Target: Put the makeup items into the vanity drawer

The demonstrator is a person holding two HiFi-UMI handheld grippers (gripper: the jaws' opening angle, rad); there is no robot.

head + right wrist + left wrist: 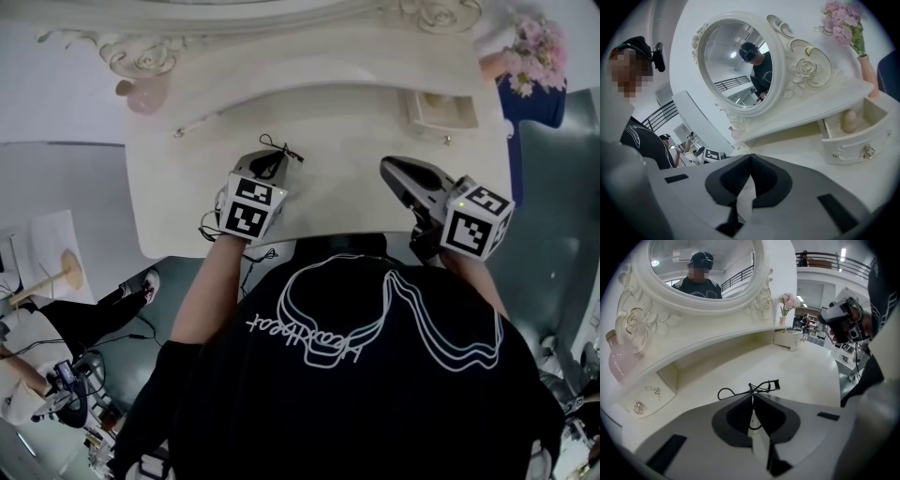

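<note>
A black eyelash curler [284,150] [761,386] lies on the white vanity top [347,131], and my left gripper [265,161] [751,397] is shut on its handle; one wire loop sticks out to the left and the curved head points right. My right gripper [389,167] [750,157] hovers over the right part of the top, shut with nothing in it. The small vanity drawer [442,111] [855,138] stands pulled open at the back right, and a beige egg-shaped sponge [849,121] sits inside it.
An oval mirror [701,268] [736,65] rises behind the raised shelf. A pink bottle [147,97] [618,359] stands at the back left, above a shut drawer [647,397]. A vase of pink flowers [534,52] [843,23] is at the back right.
</note>
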